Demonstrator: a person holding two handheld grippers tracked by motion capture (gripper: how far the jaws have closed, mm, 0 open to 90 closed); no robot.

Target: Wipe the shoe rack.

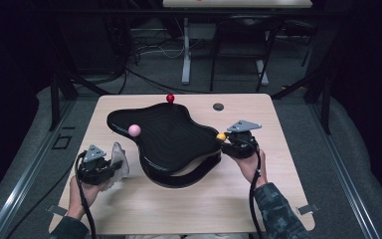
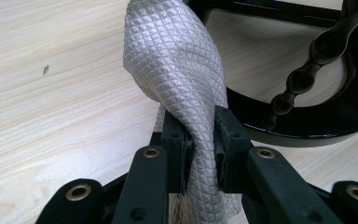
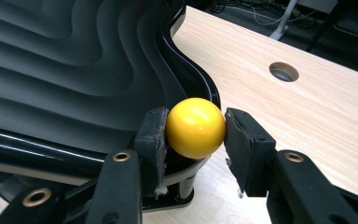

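Yellow ball (image 1: 221, 136) sits at the right edge of the black wavy tray (image 1: 169, 134) in the centre of the high view, and your right gripper (image 1: 227, 141) is on it; your left gripper (image 1: 113, 167), lower left, holds a grey cloth (image 1: 119, 158) just beside the tray's left side. A pink ball (image 1: 134, 130) lies on the tray, a red ball (image 1: 170, 98) at its far rim, and a round hole (image 1: 218, 106) marks the table (image 1: 189, 204) to the upper right. In the left gripper view, your jaws are closed narrowly on the quilted grey cloth (image 2: 182, 74), with the tray's black base (image 2: 307, 126) at right. In the right gripper view, the jaws flank the yellow ball (image 3: 196, 127), the left pad touching, the right barely off, so the grip looks unfinished. Wiping or lifting seems yet to come; the tray's raised rim (image 3: 200, 84) crowds the ball.
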